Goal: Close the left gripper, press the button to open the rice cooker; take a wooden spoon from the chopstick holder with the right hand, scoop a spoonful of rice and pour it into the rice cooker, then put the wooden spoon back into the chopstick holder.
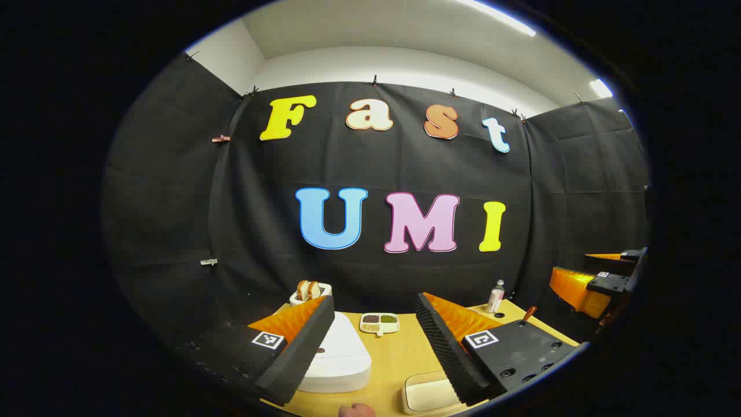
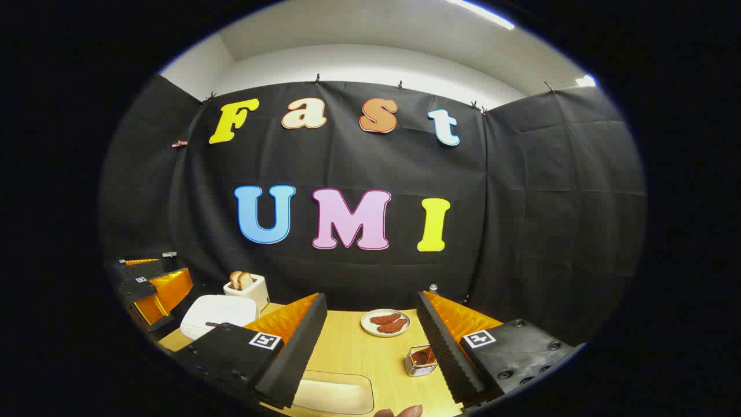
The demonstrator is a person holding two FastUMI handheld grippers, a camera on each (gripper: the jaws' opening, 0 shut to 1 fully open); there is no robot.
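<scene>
Over the wooden table point(image 1: 399, 359), the left gripper point(image 1: 373, 347) hangs with its jaws spread wide and empty above the white rice cooker point(image 1: 338, 356), lid down; the first step likely calls for pressing those fingers together before nudging the lid button squarely. Right of the cooker, the right gripper point(image 2: 370, 353) also gapes, holding nothing, the chopstick holder point(image 2: 421, 360) just beside its right finger.

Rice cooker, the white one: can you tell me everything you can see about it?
The rice cooker is a white, smooth, plastic-looking box with rounded corners. Its flat lid is shut, with a small dark mark on top. It sits on the wooden table, in front of a toaster holding bread. Nothing is seen touching it; the left gripper hovers open above.
</scene>
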